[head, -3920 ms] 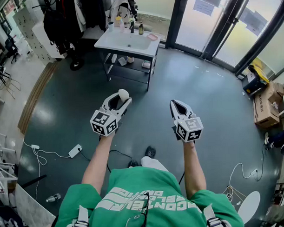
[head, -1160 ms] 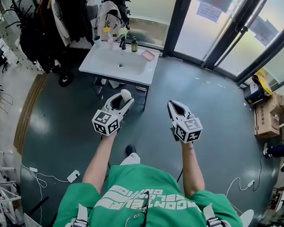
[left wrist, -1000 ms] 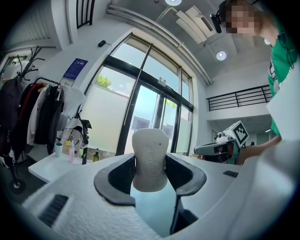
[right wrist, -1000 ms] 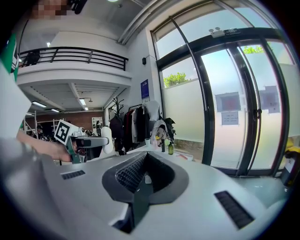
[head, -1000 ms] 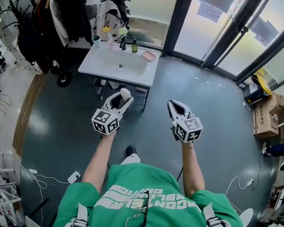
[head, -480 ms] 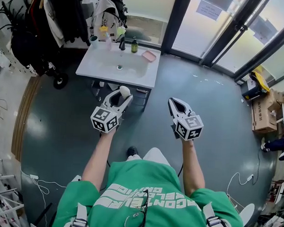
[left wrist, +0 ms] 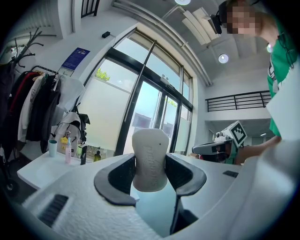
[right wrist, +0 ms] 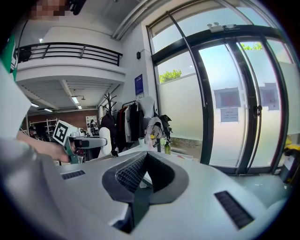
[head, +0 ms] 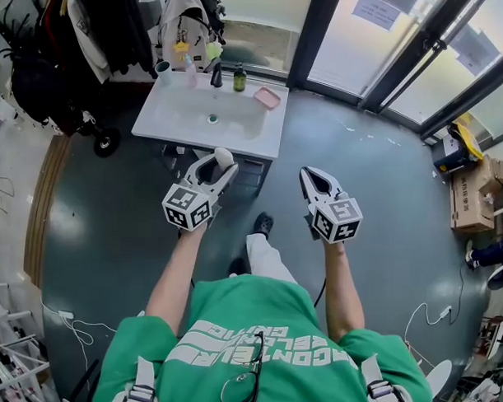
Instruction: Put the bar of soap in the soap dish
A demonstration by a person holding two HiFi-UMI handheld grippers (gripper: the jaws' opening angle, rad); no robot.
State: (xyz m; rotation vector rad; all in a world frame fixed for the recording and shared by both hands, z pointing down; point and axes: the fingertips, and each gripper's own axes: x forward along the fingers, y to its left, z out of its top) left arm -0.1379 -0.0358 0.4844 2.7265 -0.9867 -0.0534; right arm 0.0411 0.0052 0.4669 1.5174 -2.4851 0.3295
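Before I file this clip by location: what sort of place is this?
Probably an open lobby or lab hall, not a bathroom: a freestanding washbasin, a loaded coat rack, tall glass doors.

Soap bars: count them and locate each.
1: the soap bar, clamped in the left claw. Whether the pink dish holds another is too small to tell.

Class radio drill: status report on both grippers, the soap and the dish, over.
Left gripper shut on bar of soap. Right gripper shut, empty. Pink soap dish on sink counter ahead, not yet reached. No obstacle seen.
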